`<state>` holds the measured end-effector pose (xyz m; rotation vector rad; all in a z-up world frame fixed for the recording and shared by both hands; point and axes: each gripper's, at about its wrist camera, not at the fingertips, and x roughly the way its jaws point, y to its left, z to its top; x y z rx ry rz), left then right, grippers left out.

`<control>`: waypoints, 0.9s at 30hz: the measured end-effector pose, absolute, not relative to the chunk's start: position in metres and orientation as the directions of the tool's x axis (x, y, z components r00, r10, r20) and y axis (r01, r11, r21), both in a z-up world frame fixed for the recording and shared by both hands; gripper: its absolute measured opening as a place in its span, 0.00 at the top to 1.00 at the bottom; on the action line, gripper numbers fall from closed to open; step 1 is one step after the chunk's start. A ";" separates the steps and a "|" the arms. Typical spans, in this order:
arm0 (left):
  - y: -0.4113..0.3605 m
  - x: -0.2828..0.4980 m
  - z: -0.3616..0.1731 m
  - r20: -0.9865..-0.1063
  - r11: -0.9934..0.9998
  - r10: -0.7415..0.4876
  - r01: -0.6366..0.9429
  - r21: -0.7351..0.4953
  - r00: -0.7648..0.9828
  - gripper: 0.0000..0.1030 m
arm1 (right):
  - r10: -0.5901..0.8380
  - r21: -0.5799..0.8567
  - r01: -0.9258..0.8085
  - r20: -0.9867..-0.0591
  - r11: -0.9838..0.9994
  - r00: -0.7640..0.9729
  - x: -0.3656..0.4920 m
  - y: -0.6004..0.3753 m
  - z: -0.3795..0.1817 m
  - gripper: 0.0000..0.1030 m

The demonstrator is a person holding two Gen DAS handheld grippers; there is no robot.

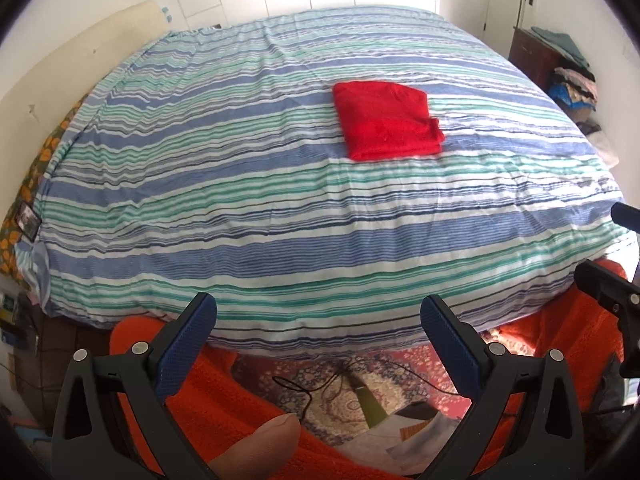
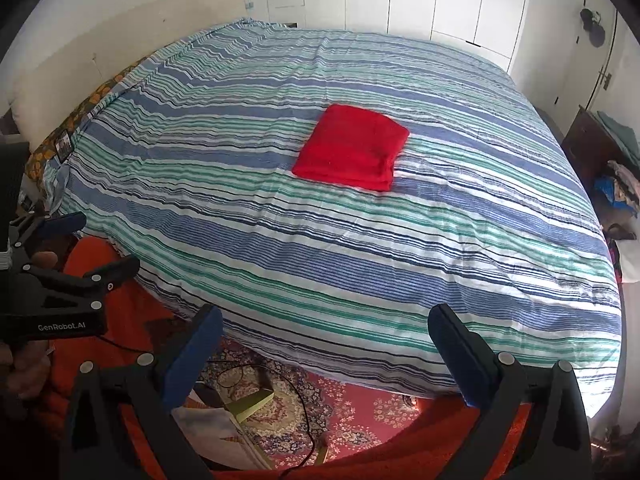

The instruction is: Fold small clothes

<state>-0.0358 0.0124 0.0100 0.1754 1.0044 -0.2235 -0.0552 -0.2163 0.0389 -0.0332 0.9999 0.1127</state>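
Note:
A red garment (image 1: 387, 125) lies folded into a neat rectangle on the striped bedcover (image 1: 240, 200), near the middle of the bed. It also shows in the right wrist view (image 2: 352, 147). My left gripper (image 1: 318, 312) is open and empty, held off the near edge of the bed, well short of the garment. My right gripper (image 2: 325, 322) is open and empty too, likewise back from the bed edge. The left gripper also shows at the left of the right wrist view (image 2: 100, 240), and the right gripper shows at the right edge of the left wrist view (image 1: 608, 248).
A patterned rug (image 2: 344, 412) with a black cable (image 2: 296, 400) covers the floor below the bed edge. Orange cloth (image 1: 224, 412) lies under the grippers. A dark cabinet with piled clothes (image 1: 568, 76) stands at the right. A headboard (image 1: 64, 72) runs along the left.

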 end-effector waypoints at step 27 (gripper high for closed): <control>0.012 -0.034 0.010 -0.854 0.965 -0.110 0.261 0.031 0.508 0.01 | 0.090 0.021 -0.135 -0.847 0.991 0.524 -0.059 -0.216 0.048 0.01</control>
